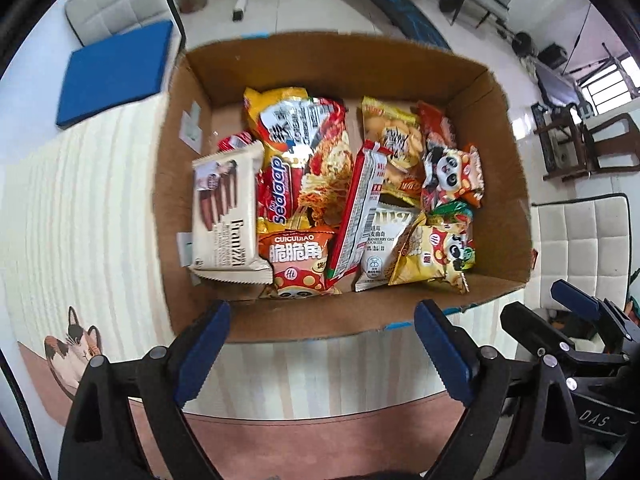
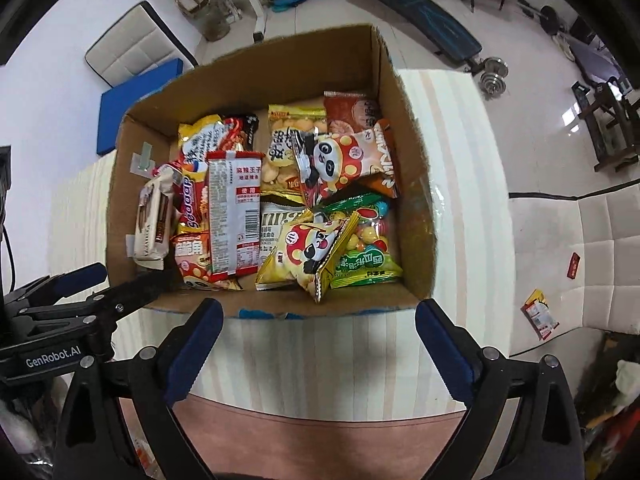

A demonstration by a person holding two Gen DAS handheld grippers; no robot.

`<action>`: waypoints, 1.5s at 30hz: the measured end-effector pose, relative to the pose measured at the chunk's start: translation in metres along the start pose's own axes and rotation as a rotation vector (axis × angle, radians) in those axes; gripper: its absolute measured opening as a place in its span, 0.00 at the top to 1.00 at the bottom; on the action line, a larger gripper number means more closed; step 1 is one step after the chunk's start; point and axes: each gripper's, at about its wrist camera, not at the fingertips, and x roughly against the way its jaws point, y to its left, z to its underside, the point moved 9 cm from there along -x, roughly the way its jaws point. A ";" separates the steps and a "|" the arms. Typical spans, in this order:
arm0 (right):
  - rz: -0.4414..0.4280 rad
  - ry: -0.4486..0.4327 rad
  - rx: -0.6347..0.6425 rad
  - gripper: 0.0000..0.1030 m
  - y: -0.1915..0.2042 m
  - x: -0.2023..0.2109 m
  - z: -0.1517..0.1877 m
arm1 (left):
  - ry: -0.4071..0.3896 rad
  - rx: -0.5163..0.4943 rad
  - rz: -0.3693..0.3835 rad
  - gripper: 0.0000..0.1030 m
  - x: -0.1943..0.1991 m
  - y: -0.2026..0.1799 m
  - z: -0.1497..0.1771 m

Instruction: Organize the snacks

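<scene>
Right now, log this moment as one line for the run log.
left gripper: open, empty | right gripper: open, empty | cardboard box: on table, full of snack packets | both grippers near its front edge

The left gripper (image 1: 322, 344) sits at the bottom of its frame, jaws spread wide, holding nothing. The right gripper (image 2: 318, 344) matches it, empty and parted.

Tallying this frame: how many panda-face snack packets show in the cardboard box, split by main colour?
Orange: 2, the Cuicuijiao packet and the orange panda packet by the right wall
Yellow: 1, the yellow panda packet near the front right
Total: 3 visible
</scene>
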 end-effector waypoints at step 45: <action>0.032 -0.457 0.078 0.01 0.042 0.237 0.187 | -0.520 0.011 -0.076 0.09 0.211 0.002 0.171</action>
